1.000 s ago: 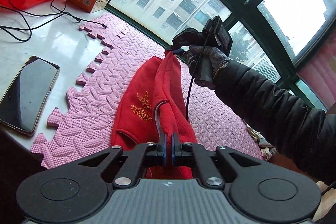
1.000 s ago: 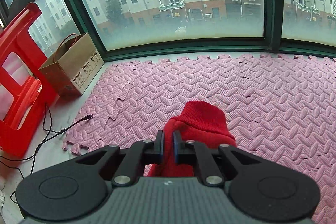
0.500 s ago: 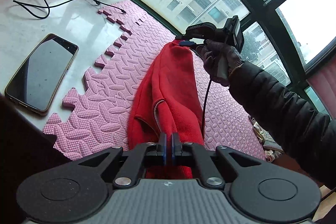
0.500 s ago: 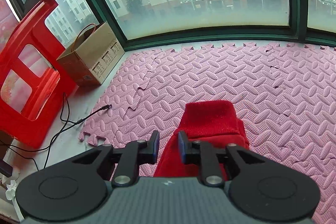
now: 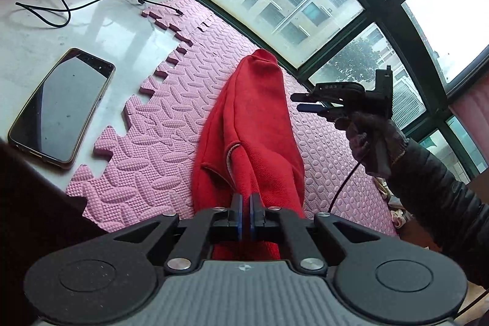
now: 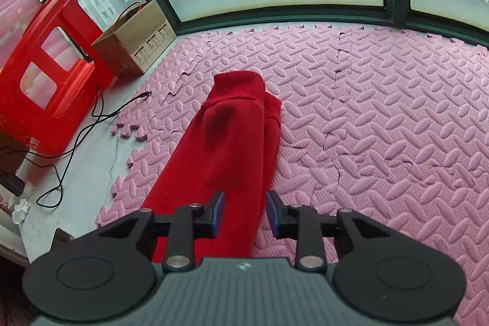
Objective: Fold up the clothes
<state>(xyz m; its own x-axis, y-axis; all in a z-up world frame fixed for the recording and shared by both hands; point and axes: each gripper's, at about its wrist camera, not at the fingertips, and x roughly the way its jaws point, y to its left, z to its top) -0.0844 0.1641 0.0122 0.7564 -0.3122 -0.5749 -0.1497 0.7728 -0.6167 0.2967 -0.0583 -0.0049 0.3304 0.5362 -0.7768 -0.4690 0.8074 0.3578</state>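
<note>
A red garment lies stretched lengthwise on the pink foam mat, its ribbed end toward the window. The left hand-held gripper is clenched on the near end of the cloth. The right hand-held gripper is opening, cloth lying loose between its jaws; a gloved hand holds it. A phone rests on the worktop beside the mat.
</note>
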